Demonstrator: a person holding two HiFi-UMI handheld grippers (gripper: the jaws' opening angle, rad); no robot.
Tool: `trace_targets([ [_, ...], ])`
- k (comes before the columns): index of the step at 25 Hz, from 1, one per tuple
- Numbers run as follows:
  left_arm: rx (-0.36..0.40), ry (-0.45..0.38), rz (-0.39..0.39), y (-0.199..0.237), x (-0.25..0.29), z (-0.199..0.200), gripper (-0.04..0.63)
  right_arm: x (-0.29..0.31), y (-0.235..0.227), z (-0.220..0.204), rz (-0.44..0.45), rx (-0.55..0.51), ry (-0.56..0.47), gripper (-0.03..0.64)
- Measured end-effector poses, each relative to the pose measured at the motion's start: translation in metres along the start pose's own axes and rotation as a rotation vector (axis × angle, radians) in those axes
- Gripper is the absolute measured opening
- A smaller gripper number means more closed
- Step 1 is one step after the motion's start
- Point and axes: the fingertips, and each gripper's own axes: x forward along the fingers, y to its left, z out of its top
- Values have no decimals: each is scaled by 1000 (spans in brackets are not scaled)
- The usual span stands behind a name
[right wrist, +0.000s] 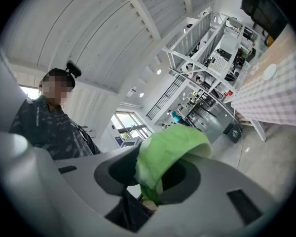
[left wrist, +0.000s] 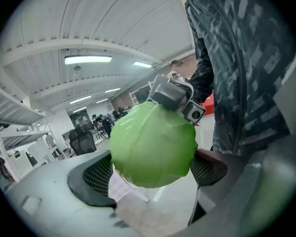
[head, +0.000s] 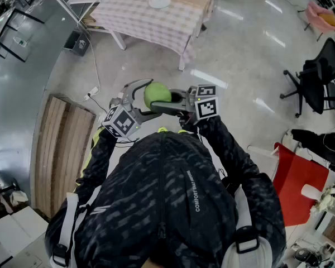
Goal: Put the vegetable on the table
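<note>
cabbage: a round green head, held up in the air in front of the person's chest, above the floor
left gripper: jaws spread wide, the cabbage filling the gap and lying against both mesh pads
right gripper: jaws narrow, pinched on an outer leaf of the cabbage, reaching in from the opposite side
table: checked cloth, well apart from the cabbage, further ahead across the floor
plate: white, on the table

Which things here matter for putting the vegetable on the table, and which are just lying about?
Job: cabbage, left gripper, right gripper, checked table.
Lying about: white plate, office chair, wooden boards.
</note>
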Motion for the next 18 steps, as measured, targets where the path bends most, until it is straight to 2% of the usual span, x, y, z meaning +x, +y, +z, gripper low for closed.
trace_targets([
  [18, -10, 3, -12, 0, -3, -5, 477, 5, -6, -3, -14, 20, -4, 120],
])
